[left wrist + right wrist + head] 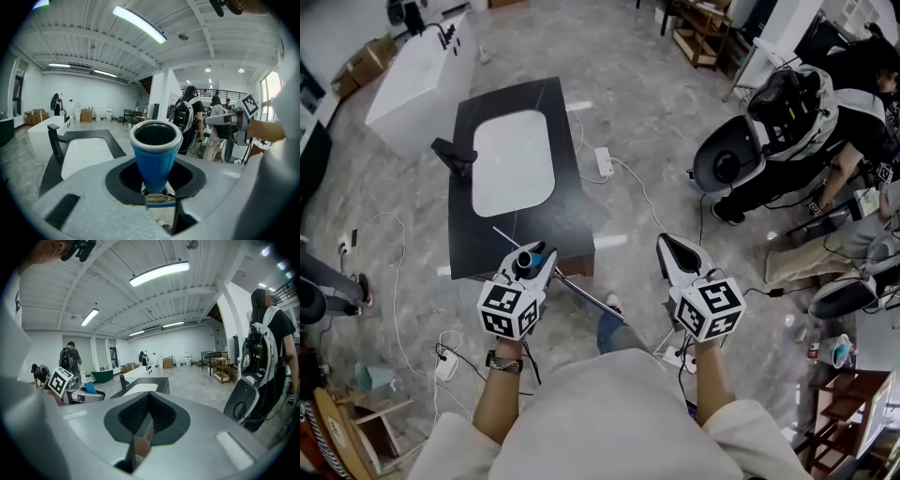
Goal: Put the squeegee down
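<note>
The squeegee has a blue hollow-ended handle [155, 150] and a long thin metal blade [581, 292] that slants across below my hands. My left gripper [532, 259] is shut on the handle, which stands up between its jaws and points at the camera in the left gripper view; the left gripper [157, 182] hovers near the front edge of a black counter [534, 234]. My right gripper [675, 247] hangs over the floor to the right of the counter. Its jaws are shut, and in the right gripper view the right gripper [149, 405] holds nothing.
The counter carries a white basin [514, 161] and a black faucet [455, 155]. A white bathtub [417, 80] stands behind it. Cables and a power strip [604, 161] lie on the floor. A person with backpack gear [787, 122] crouches at the right, and a wooden shelf [703, 33] stands beyond.
</note>
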Available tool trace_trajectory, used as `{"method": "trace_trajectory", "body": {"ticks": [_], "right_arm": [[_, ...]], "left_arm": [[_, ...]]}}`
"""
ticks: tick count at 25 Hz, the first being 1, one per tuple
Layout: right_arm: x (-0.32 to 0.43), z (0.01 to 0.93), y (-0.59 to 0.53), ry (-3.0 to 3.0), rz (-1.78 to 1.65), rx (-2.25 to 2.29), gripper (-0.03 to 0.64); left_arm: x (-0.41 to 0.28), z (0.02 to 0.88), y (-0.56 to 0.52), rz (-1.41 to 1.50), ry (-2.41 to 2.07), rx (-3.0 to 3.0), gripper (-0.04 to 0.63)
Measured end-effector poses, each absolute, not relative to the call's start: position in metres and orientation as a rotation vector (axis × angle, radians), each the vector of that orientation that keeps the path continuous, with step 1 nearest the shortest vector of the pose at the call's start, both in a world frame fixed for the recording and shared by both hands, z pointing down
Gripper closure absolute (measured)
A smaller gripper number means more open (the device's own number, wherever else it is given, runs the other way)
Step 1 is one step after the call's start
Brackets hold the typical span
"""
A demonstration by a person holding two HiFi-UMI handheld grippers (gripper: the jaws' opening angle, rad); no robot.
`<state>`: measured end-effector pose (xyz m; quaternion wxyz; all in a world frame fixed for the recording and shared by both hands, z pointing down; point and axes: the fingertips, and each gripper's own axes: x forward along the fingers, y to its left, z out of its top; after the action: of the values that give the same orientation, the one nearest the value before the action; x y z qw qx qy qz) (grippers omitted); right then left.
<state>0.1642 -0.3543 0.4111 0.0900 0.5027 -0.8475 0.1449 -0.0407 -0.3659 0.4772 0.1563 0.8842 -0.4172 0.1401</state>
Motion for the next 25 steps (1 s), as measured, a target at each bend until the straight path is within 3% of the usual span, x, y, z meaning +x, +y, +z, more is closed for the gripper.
{"method": "trace_trajectory", "body": {"ticks": [25], "right_arm": [[0.199,0.494,-0.457,-2.529,0.579,1.211,0.611]], "left_arm": [[-0.007,0.601,-0.488,0.55,-1.366,2.217,0.483]]}}
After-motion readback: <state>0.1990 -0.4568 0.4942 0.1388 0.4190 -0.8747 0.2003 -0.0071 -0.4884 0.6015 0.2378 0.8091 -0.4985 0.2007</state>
